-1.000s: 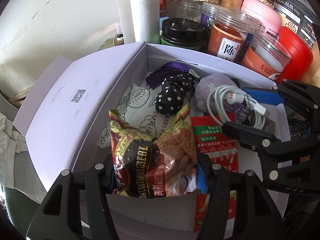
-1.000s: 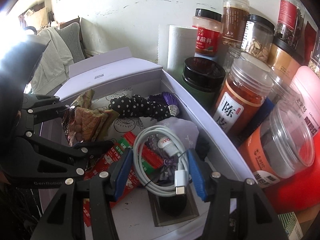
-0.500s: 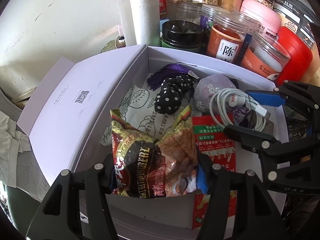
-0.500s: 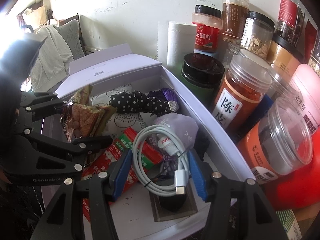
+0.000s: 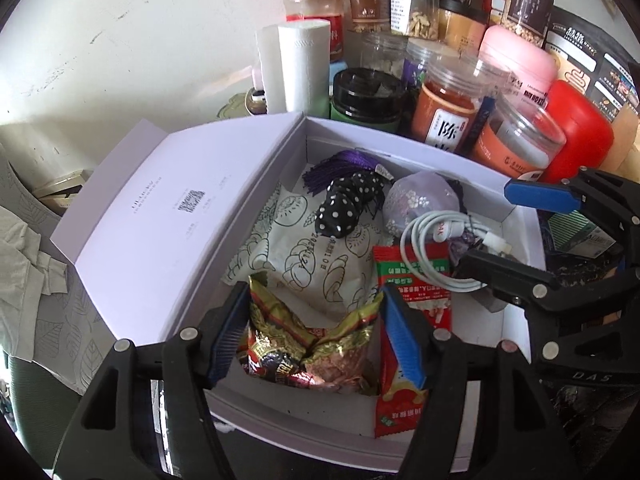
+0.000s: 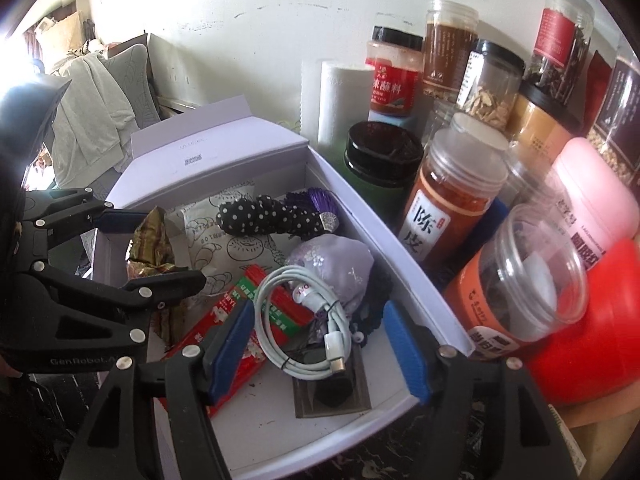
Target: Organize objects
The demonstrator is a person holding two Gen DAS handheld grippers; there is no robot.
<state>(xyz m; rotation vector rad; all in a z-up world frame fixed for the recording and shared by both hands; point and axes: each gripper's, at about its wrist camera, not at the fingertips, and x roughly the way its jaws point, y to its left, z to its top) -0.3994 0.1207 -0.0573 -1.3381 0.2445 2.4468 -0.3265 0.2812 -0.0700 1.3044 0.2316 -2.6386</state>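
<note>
Both grippers have let go and lifted a little since the earlier frames: the left gripper (image 5: 314, 330), which was clamped on the crinkled snack packet (image 5: 308, 350), now has its jaws opening with the packet lying loose between them, and the right gripper (image 6: 320, 346), which was closed around the coiled white cable (image 6: 304, 316), is likewise opening, the coil between its blue pads but no longer pressed. Both things lie inside the open lilac box (image 5: 440, 158), the packet at its near left corner leaning on the near wall, the cable toward the right on top of a red sachet (image 6: 244, 322) and against a lilac embroidered pouch (image 6: 338, 264). The packet looks light, soft and slippery in its foil, with something brittle inside; it would best be taken across its puffed middle with a gentle squeeze, not by a crimped end. The cable is light and springy, held in its coil by a thin tie, so a grip across the bundled strands near the tie should keep it from unwinding, while the plug end is small and smooth. A polka-dot fabric piece (image 5: 350, 208) and a purple tassel (image 5: 340, 170) lie at the far end, well clear of both grippers. Jars (image 6: 452, 204) crowd the worktop just right of the box.
</note>
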